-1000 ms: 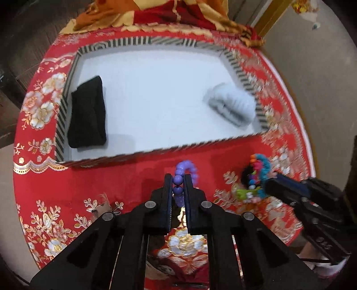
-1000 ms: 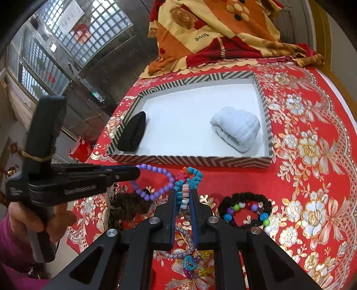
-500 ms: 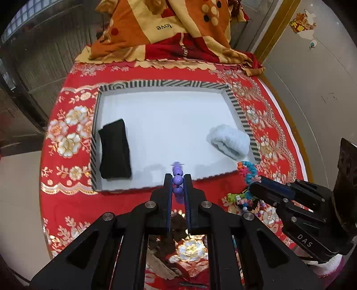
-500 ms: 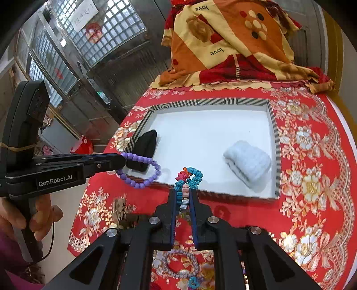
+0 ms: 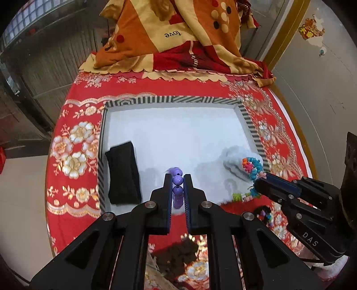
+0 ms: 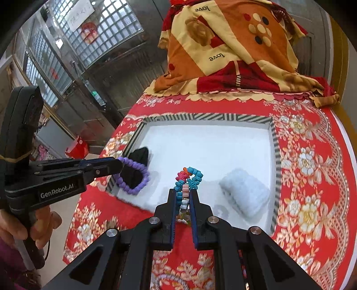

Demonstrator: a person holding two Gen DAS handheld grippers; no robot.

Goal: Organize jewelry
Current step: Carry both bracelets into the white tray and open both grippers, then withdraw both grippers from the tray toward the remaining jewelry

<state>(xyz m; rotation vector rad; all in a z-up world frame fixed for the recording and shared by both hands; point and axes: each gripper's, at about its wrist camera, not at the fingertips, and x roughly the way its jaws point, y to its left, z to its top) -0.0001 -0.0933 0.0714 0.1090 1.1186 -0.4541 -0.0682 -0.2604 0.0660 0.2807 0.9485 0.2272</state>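
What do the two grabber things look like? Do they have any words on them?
Both are matte black plastic with silver round bolts and blue pads inside the fingers. The left gripper says "GenRobot.AI" in white and has a tan band around its upright handle. The right gripper shows white letters "DAS". A bare hand with a purple sleeve holds the left one.

A purple round-bead bracelet (image 6: 133, 178) hangs left of centre; a turquoise-and-pink, seemingly disc-bead bracelet (image 6: 187, 183) dangles mid-frame.

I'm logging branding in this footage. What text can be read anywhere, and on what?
"GenRobot.AI": side of the left gripper.
"DAS": body of the right gripper.
"love", upside down: orange blanket, printed twice.
White paper sign on the window: too blurred to read.
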